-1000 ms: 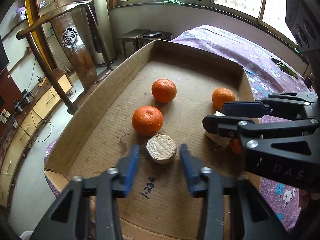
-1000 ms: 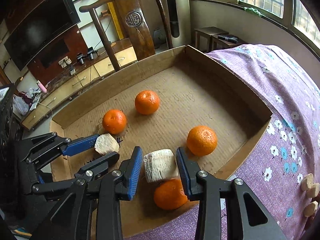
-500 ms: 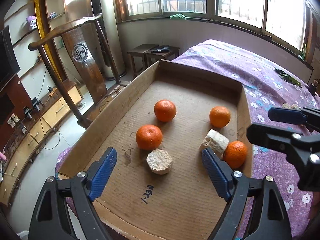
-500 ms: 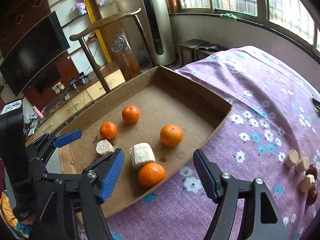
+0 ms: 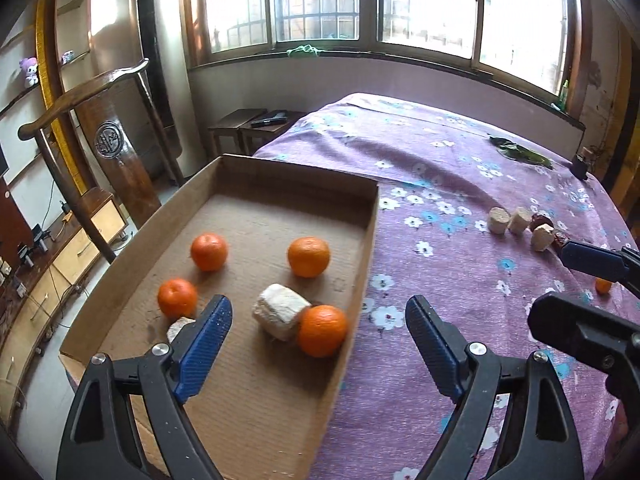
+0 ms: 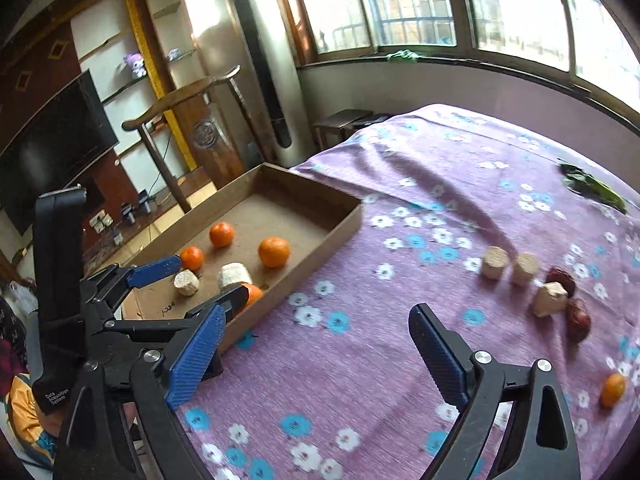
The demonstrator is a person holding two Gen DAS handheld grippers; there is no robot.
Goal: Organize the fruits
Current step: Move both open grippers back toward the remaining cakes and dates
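A cardboard tray on the purple flowered cloth holds several oranges, among them one at the back and one against a pale beige chunk. A second chunk peeks out behind my left finger. My left gripper hangs open above the tray's near right wall, with nothing held. My right gripper is over bare cloth, its jaws opening and empty. To its right lie pale chunks, red dates and a small orange.
A wooden chair stands past the tray's left side, with a tall floor air conditioner behind it. Green leaves lie at the table's far right. The flowered cloth drops away at the far edge.
Both grippers opened wide and drew back and up from the tray, leaving the two pale chunks lying in it. The right gripper swung right, over the cloth.
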